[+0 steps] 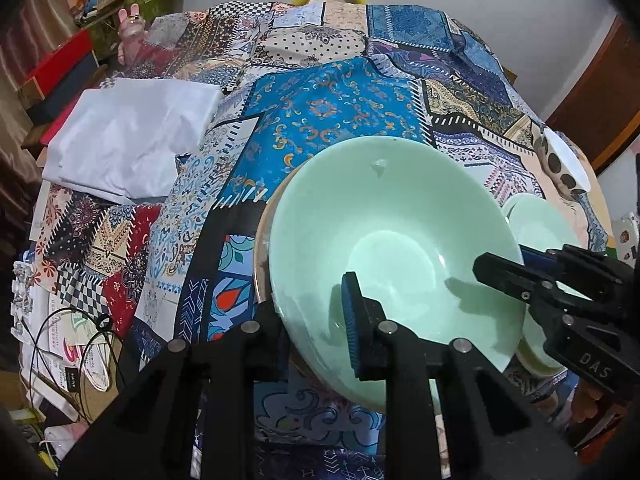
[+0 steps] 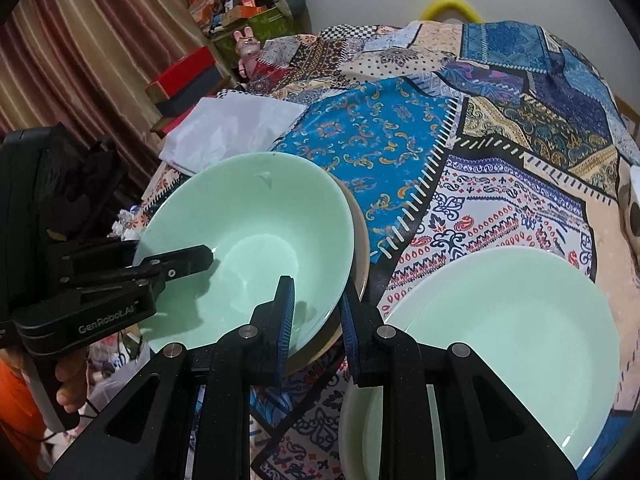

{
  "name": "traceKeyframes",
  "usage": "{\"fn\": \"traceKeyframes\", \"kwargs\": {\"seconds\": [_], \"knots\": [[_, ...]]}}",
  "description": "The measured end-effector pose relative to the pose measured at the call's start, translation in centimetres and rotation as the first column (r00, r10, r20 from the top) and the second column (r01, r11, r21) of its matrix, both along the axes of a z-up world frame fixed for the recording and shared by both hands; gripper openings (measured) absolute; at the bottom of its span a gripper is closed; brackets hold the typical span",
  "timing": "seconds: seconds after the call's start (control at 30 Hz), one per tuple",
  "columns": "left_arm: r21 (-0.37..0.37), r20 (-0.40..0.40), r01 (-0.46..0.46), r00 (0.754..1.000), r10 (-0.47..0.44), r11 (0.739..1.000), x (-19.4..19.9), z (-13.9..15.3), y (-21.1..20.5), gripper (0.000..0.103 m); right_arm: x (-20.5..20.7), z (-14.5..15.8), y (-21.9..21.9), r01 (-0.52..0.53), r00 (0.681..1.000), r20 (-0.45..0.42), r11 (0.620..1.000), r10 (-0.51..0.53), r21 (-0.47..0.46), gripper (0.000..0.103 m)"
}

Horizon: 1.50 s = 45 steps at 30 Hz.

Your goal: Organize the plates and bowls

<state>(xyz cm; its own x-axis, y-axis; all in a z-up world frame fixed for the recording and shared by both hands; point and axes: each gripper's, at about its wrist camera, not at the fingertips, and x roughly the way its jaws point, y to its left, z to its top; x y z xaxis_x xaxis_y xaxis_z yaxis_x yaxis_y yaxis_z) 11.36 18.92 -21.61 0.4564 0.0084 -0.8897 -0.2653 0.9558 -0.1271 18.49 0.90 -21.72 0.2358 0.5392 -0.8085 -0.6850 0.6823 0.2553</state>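
Bowl: your two grippers meet on the big green bowl (image 2: pixel 256 240), which sits in a tan bowl (image 2: pixel 358 240) just ahead of your fingers.
Left gripper (image 1: pixel 316 316): you straddle the near rim, one blue pad inside the bowl, the other finger hidden under the wall; you appear to pinch the rim.
Right gripper (image 2: pixel 316 320): your pads straddle the right-hand rim of both bowls, closed onto it.
Plate: green plate (image 2: pixel 520 320) lies just right of your right gripper.
Spotted bowl (image 1: pixel 564 164): far right of your left gripper, tilted.
Surface: patchwork tablecloth (image 2: pixel 400 140).
White cloth (image 1: pixel 132 136): ahead and left.
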Motion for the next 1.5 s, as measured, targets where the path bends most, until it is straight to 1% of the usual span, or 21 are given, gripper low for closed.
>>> {"fn": "traceKeyframes", "kwargs": {"seconds": [0.17, 0.23, 0.27, 0.4, 0.53, 0.67, 0.7, 0.73, 0.77, 0.83, 0.97, 1.07, 1.13, 1.2, 1.27, 1.37, 1.43, 1.47, 1.5], "knots": [[0.029, -0.013, 0.001, 1.000, 0.000, 1.000, 0.2, -0.2, -0.2, 0.022, 0.1, 0.3, -0.3, 0.015, 0.999, 0.039, 1.000, -0.014, -0.025, 0.024], [0.042, -0.009, 0.002, 1.000, -0.001, 0.999, 0.3, -0.2, -0.4, 0.022, 0.1, 0.5, -0.6, 0.004, 0.999, 0.034, 1.000, -0.004, 0.003, 0.024], [0.049, -0.002, 0.002, 1.000, -0.002, 0.999, 0.3, 0.0, -0.5, 0.022, 0.2, 0.7, -0.7, 0.004, 0.999, 0.036, 1.000, -0.005, 0.004, 0.024], [0.058, -0.017, -0.003, 1.000, 0.004, 0.998, 0.8, 0.1, -0.6, 0.022, 0.2, 1.3, -1.4, 0.011, 0.998, 0.058, 1.000, -0.012, 0.010, 0.024], [0.059, -0.025, -0.010, 1.000, 0.011, 0.998, 1.0, 0.4, -0.6, 0.022, 0.6, 1.9, -2.8, 0.036, 0.997, 0.062, 0.999, -0.038, 0.026, 0.024], [0.080, -0.035, -0.024, 0.999, 0.027, 0.997, 1.3, 0.9, -0.6, 0.023, 1.0, 2.5, -4.4, 0.067, 0.995, 0.071, 0.997, -0.069, 0.041, 0.026], [0.096, -0.031, -0.031, 0.999, 0.034, 0.995, 1.4, 1.2, -0.7, 0.025, 1.1, 2.7, -4.9, 0.075, 0.994, 0.076, 0.996, -0.079, 0.044, 0.028], [0.108, -0.024, -0.035, 0.999, 0.038, 0.994, 1.4, 1.5, -0.7, 0.030, 1.2, 2.9, -5.4, 0.084, 0.993, 0.081, 0.995, -0.087, 0.048, 0.031], [0.116, -0.017, -0.038, 0.999, 0.040, 0.993, 1.4, 1.8, -0.8, 0.033, 1.4, 3.1, -6.0, 0.098, 0.991, 0.086, 0.994, -0.102, 0.054, 0.032], [0.137, 0.013, -0.041, 0.999, 0.039, 0.990, 1.4, 2.7, -0.9, 0.041, 1.6, 3.5, -7.0, 0.115, 0.988, 0.093, 0.991, -0.120, 0.061, 0.039], [0.182, 0.047, -0.025, 0.999, 0.016, 0.983, 1.6, 4.5, -2.1, 0.042, 2.3, 4.4, -9.6, 0.164, 0.978, 0.122, 0.984, -0.172, 0.070, 0.040], [0.181, 0.074, -0.015, 0.997, 0.002, 0.983, 2.0, 5.8, -3.1, 0.046, 3.0, 5.1, -11.6, 0.201, 0.967, 0.142, 0.977, -0.211, 0.076, 0.042], [0.184, 0.106, -0.007, 0.994, -0.013, 0.983, 2.3, 6.8, -4.3, 0.055, 3.5, 5.7, -13.2, 0.234, 0.956, 0.163, 0.969, -0.244, 0.080, 0.046], [0.191, 0.143, 0.008, 0.989, -0.036, 0.982, 2.7, 7.9, -5.7, 0.060, 4.1, 6.2, -15.0, 0.266, 0.944, 0.179, 0.961, -0.276, 0.081, 0.046], [0.192, 0.166, 0.025, 0.984, -0.058, 0.981, 3.2, 8.7, -7.1, 0.062, 4.5, 6.5, -16.4, 0.294, 0.933, 0.192, 0.953, -0.304, 0.080, 0.046], [0.177, 0.196, 0.057, 0.976, -0.092, 0.983, 4.2, 9.7, -9.3, 0.068, 5.3, 7.0, -19.0, 0.339, 0.914, 0.209, 0.937, -0.348, 0.079, 0.046], [0.164, 0.218, 0.075, 0.970, -0.110, 0.984, 5.3, 10.3, -10.8, 0.074, 6.0, 7.2, -20.7, 0.369, 0.900, 0.221, 0.926, -0.376, 0.075, 0.046], [0.159, 0.227, 0.081, 0.967, -0.117, 0.984, 5.7, 10.6, -11.4, 0.076, 6.2, 7.3, -21.4, 0.382, 0.893, 0.227, 0.921, -0.389, 0.073, 0.047], [0.156, 0.240, 0.089, 0.963, -0.125, 0.984, 6.3, 10.9, -12.3, 0.081, 6.6, 7.4, -22.4, 0.404, 0.882, 0.235, 0.912, -0.409, 0.070, 0.052]]}}
